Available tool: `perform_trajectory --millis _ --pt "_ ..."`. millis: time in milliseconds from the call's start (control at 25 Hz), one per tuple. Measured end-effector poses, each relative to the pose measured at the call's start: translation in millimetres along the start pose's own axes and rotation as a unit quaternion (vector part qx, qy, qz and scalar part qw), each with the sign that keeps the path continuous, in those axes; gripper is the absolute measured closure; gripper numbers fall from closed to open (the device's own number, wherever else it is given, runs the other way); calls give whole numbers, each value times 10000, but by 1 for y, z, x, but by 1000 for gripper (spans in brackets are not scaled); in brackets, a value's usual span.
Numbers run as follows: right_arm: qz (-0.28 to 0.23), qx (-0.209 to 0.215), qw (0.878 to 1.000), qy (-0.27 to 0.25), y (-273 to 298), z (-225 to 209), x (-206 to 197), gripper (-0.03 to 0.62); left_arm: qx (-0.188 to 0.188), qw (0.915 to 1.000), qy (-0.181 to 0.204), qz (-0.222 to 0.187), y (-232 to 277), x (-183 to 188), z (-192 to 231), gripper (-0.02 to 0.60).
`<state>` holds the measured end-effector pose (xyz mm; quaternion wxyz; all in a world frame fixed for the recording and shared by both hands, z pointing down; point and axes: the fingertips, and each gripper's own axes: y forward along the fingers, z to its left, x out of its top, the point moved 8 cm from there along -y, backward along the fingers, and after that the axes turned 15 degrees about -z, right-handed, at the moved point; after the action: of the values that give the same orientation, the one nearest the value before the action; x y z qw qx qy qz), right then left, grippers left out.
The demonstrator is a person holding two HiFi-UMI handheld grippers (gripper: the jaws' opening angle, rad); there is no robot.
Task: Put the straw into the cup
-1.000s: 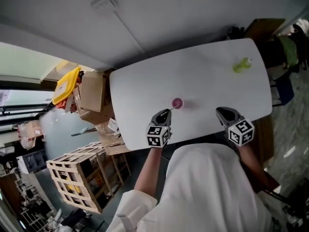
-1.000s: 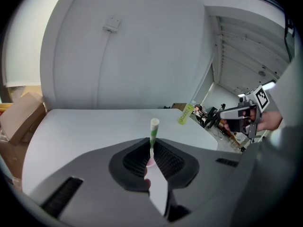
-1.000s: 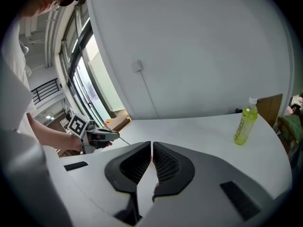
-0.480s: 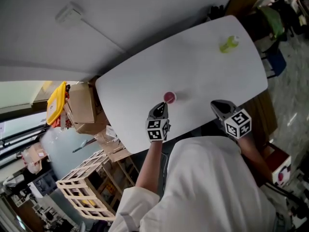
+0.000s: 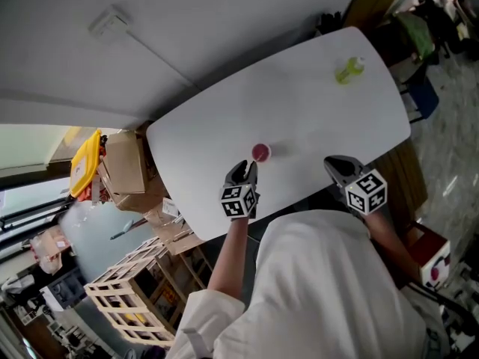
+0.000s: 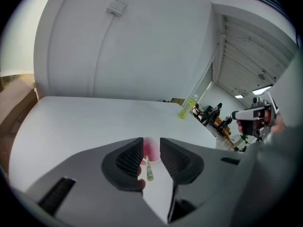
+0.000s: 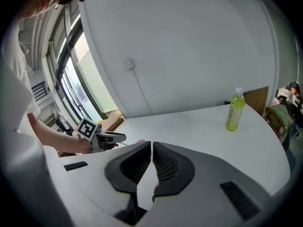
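A small pink cup point(image 5: 260, 152) stands on the white table point(image 5: 314, 111). In the left gripper view, a thin pale straw point(image 6: 148, 167) leans out of the cup point(image 6: 152, 151) toward the camera. My left gripper point(image 6: 151, 144) sits just in front of the cup, its jaws opening; the straw runs through the gap and neither pad presses on it. That gripper point(image 5: 245, 172) shows just near of the cup in the head view. Near the table's front edge to the right, my right gripper point(image 5: 334, 164) is shut with nothing in it point(image 7: 151, 145).
A yellow-green drink bottle point(image 5: 346, 70) stands at the table's far right, also in the right gripper view point(image 7: 234, 112). Cardboard boxes point(image 5: 126, 163) and a wooden crate point(image 5: 131, 290) sit on the floor left of the table. A white wall runs behind.
The head camera has swung, so the table sits differently in the picture. Both grippers keep their places by the cup and by the front edge.
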<state>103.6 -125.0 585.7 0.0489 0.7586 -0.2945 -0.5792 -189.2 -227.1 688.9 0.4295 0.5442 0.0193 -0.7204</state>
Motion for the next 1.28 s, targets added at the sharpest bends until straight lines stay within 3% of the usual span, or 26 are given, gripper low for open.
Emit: perform_trajectory --millis 480,680,840,1280 --pt "-181 138 9996 -160 9 26 4 556 347 9986 -35 -409 -48 12 21 473" --pt "-308 64 9994 -153 7 35 3 556 549 9955 48 -770 -75 27 26 556" --pt "-377 6 9992 -151 0 38 -2 556 618 9940 133 -891 -86 32 26 573" --pt "-607 179 9978 -209 -27 40 -7 557 361 9927 47 -1146 -118 29 -13 580"
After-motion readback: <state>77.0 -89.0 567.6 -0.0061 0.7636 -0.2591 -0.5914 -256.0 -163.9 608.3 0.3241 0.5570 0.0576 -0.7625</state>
